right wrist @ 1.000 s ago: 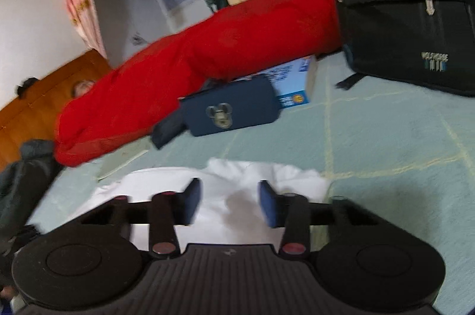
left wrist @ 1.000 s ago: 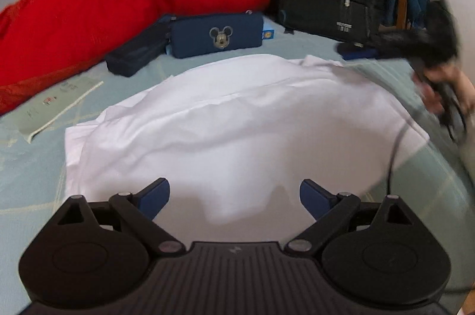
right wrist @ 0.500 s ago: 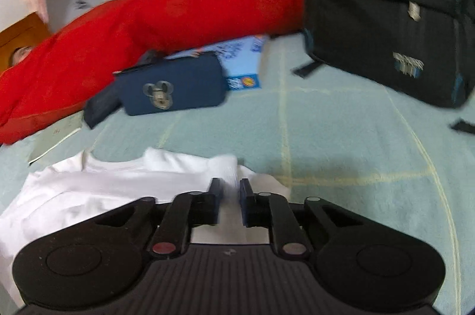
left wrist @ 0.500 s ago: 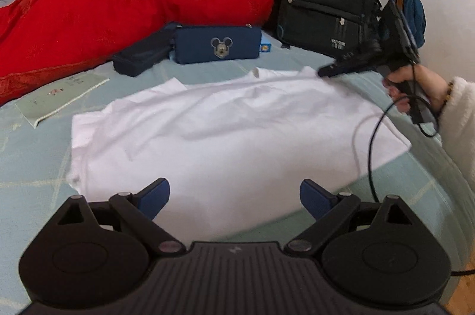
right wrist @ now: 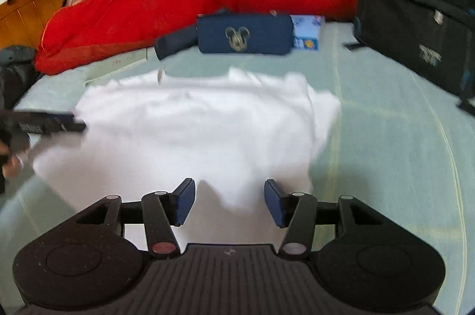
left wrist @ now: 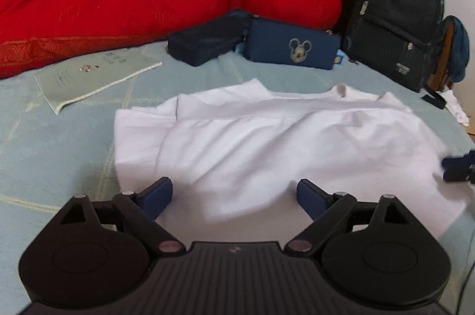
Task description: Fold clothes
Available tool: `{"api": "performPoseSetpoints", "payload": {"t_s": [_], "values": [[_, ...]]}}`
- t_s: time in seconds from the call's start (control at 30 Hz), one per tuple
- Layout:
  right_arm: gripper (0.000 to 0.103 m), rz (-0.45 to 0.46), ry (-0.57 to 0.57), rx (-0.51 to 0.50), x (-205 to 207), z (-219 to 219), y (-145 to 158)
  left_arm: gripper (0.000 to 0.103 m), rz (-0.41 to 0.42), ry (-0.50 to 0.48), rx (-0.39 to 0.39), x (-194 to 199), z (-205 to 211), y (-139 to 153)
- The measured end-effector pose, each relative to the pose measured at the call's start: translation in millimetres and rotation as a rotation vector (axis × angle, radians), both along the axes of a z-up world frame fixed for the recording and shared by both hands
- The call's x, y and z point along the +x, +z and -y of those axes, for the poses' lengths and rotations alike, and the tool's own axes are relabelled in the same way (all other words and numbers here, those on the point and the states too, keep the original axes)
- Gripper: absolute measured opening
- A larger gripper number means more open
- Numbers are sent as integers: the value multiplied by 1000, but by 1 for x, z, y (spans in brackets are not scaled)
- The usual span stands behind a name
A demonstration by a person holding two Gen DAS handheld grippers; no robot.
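Observation:
A white t-shirt (left wrist: 267,142) lies spread on the pale green bed sheet (left wrist: 53,154), partly folded, with its collar at the far edge. It also shows in the right wrist view (right wrist: 193,130). My left gripper (left wrist: 234,196) is open and empty just above the shirt's near hem. My right gripper (right wrist: 230,200) is open and empty over the shirt's near right part. The right gripper's tips show at the right edge of the left wrist view (left wrist: 458,168). The left gripper shows at the left of the right wrist view (right wrist: 44,124).
A red quilt (left wrist: 148,3) runs along the back of the bed. A blue Mickey Mouse pouch (left wrist: 292,46), a dark case (left wrist: 207,40) and a black backpack (left wrist: 397,17) stand behind the shirt. A paper booklet (left wrist: 92,77) lies at the left.
My right gripper has opened and pulled back from the shirt's far corner to its near side. The shirt has settled flat. My left gripper has stayed open and drawn slightly closer.

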State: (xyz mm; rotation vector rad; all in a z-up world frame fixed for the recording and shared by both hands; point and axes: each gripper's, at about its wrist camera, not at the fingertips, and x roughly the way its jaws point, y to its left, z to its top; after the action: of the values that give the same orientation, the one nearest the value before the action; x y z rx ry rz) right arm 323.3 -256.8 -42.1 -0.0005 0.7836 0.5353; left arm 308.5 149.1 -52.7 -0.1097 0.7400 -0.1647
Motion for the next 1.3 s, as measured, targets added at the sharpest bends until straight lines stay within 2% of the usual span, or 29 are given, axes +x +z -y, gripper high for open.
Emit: {"api": "performPoseSetpoints", "payload": {"t_s": [0.07, 0.13, 0.23, 0.3, 0.37, 0.4, 0.47, 0.5, 0.73, 0.9, 1.07, 1.17, 1.2, 1.3], "values": [[58, 0, -25, 52, -11, 13, 0, 81, 21, 10, 0, 4, -7, 11], [60, 12, -52, 88, -19, 20, 1, 59, 40, 35, 6, 14, -16, 21], [62, 36, -68, 109, -29, 20, 3, 45, -28, 84, -20, 44, -27, 13], [62, 44, -78, 117, -31, 19, 3, 42, -76, 92, -13, 61, -28, 3], [62, 43, -91, 126, -30, 19, 1, 42, -72, 103, -2, 62, -28, 2], [62, 39, -94, 132, -30, 19, 0, 39, -70, 108, 3, 62, -28, 2], [62, 36, -97, 132, -29, 18, -3, 19, -66, 119, 13, 63, -28, 2], [62, 35, -98, 131, -28, 18, -4, 3, -63, 124, 19, 64, -28, 2], [62, 35, -94, 139, -25, 14, -5, 4, -48, 161, 56, 68, -29, 2], [66, 44, -96, 133, -23, 12, -1, 5, -37, 171, 95, 65, -26, -1], [71, 71, -100, 141, -24, 16, 8, 5, -51, 203, 70, 64, -37, 3], [72, 82, -94, 121, -20, 13, 11, 15, -16, 203, 89, 58, -36, 14], [72, 87, -90, 110, -18, 11, 12, 23, -5, 203, 95, 56, -35, 17], [72, 106, -62, 80, -7, -1, 20, 42, -11, 101, 79, 46, -21, 20]]}}
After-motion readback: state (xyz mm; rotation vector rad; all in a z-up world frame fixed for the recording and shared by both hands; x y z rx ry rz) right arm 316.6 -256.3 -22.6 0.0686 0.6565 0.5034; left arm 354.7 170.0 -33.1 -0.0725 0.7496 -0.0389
